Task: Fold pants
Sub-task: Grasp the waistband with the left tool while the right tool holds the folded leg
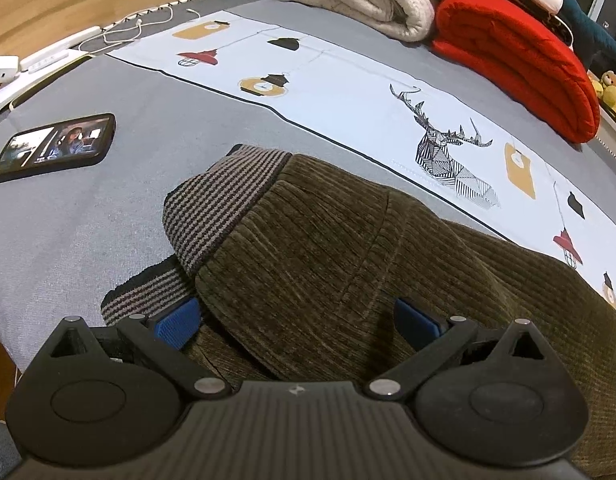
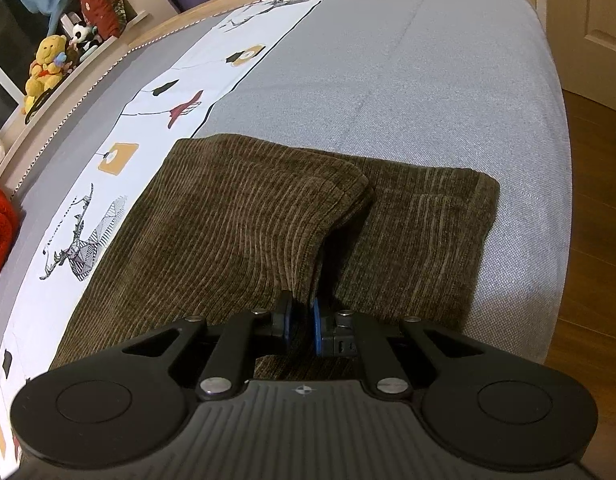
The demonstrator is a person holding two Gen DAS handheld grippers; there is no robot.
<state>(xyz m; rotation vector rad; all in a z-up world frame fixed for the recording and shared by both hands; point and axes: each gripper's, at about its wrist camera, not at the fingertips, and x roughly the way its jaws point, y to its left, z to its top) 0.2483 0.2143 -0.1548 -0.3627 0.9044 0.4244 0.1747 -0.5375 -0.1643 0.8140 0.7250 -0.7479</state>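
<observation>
Olive-brown ribbed fabric, thick like chenille corduroy, makes up the pants (image 1: 328, 248) you are folding; they lie on the grey bed (image 2: 408, 80), partly over its pale printed strip (image 1: 348, 92) with lamps and a line-drawn deer. In your left wrist view the waist end faces away from you, and its striped waistband (image 1: 223, 208), knitted in thin black and grey-brown bands, is doubled so that one layer bulges up while another lies flat on the cover below it. In your right wrist view the cloth is stacked in two layers: an upper fold with a rounded corner rests on a flatter, squarer layer whose far edge runs straight across the cover. Your right gripper (image 2: 301, 328) has its jaws pressed nearly together, pinching the near edge of that upper fold, which rises in a ridge from the blue pads. Your left gripper (image 1: 295, 320) has its jaws spread wide, one blue pad on each side of a hump of the fabric, and neither pad visibly presses on it. No brand or label shows on the pants. A phone (image 1: 55, 146) with a lit screen lies on the bed to the left, well apart from the waistband; its on-screen text is too small to read.
</observation>
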